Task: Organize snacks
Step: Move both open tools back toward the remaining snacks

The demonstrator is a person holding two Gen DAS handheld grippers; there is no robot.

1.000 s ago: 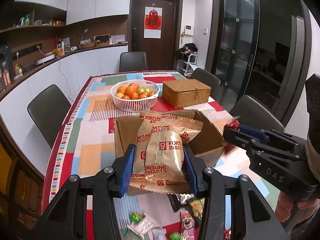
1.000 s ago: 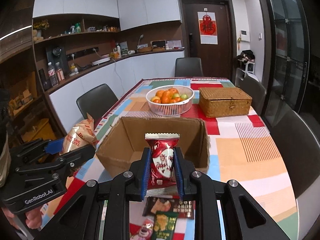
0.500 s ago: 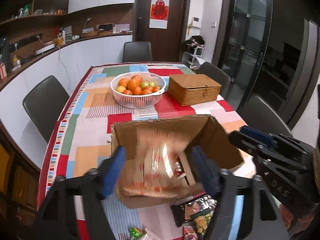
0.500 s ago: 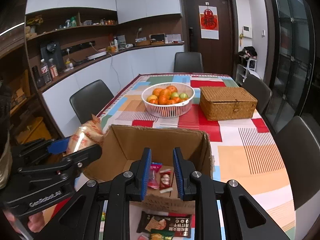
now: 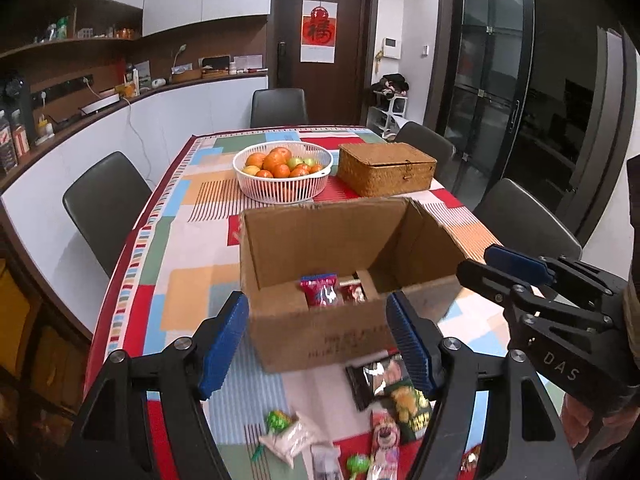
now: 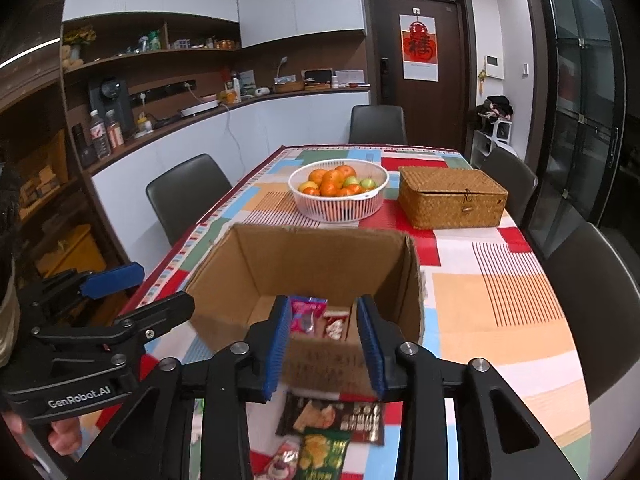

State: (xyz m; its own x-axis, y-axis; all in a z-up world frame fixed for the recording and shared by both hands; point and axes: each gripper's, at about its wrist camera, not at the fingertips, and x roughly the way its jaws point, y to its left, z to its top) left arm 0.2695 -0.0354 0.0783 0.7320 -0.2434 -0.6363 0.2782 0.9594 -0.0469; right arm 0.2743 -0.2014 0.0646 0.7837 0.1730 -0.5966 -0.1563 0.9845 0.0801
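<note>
An open cardboard box (image 5: 320,336) (image 6: 320,256) stands on the patchwork tablecloth. Red snack packets (image 5: 324,289) (image 6: 306,314) lie inside it. My left gripper (image 5: 318,344) is open and empty, hovering just in front of the box. My right gripper (image 6: 324,344) is open and empty, at the box's near wall; it also shows in the left wrist view (image 5: 516,268). Loose snacks lie before the box: a dark packet (image 5: 376,376) (image 6: 336,416), a green packet (image 5: 412,404) (image 6: 322,454), and small candies (image 5: 292,436).
A white basket of oranges (image 5: 282,190) (image 6: 338,208) and a lidded wicker box (image 5: 386,168) (image 6: 452,196) stand behind the cardboard box. Dark chairs (image 5: 104,208) (image 6: 188,196) surround the table. A counter (image 6: 240,100) runs along the left wall.
My left gripper opened and dropped the gold biscuit bag toward the box, then drew back. My right gripper let go of the red packet, which now lies in the box.
</note>
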